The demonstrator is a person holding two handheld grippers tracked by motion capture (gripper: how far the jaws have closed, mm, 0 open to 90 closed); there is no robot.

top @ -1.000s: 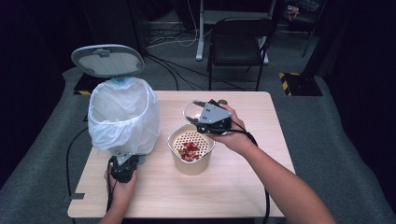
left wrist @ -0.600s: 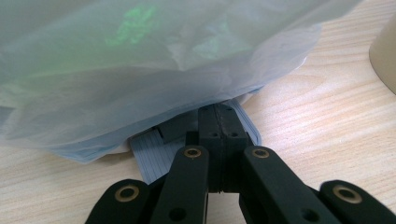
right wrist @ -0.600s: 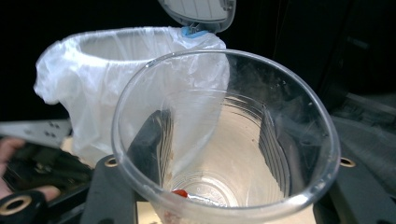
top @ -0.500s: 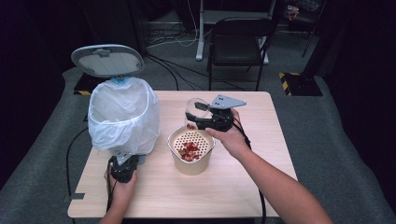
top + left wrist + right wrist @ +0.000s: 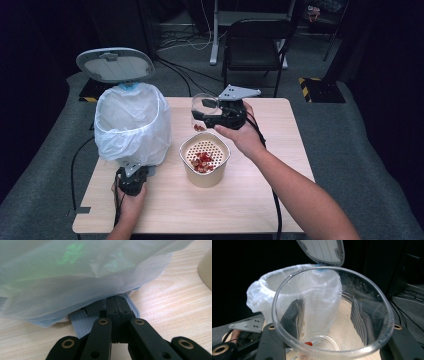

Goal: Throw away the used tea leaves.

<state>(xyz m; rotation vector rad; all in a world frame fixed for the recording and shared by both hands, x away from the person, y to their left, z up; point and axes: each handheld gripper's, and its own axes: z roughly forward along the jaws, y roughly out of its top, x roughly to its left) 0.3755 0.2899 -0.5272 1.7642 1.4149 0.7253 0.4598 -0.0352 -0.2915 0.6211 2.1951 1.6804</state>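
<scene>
Under the bag (image 5: 75,277), the left gripper's (image 5: 117,307) shut jaws half vanish; right gripper (image 5: 212,116) clamps a cup (image 5: 332,315).

A lab or recording studio rather than a home — a small wooden worktop (image 5: 260,200) stands alone on grey carpet (image 5: 350,150) in a dark room. Beyond the right tool (image 5: 200,119) — loose cables (image 5: 175,42) across the floor, a black folding chair (image 5: 255,42), yellow-black hazard tape (image 5: 320,85).

Clear plastic cup (image 5: 202,111) — red bits at its bottom — above the table.
</scene>
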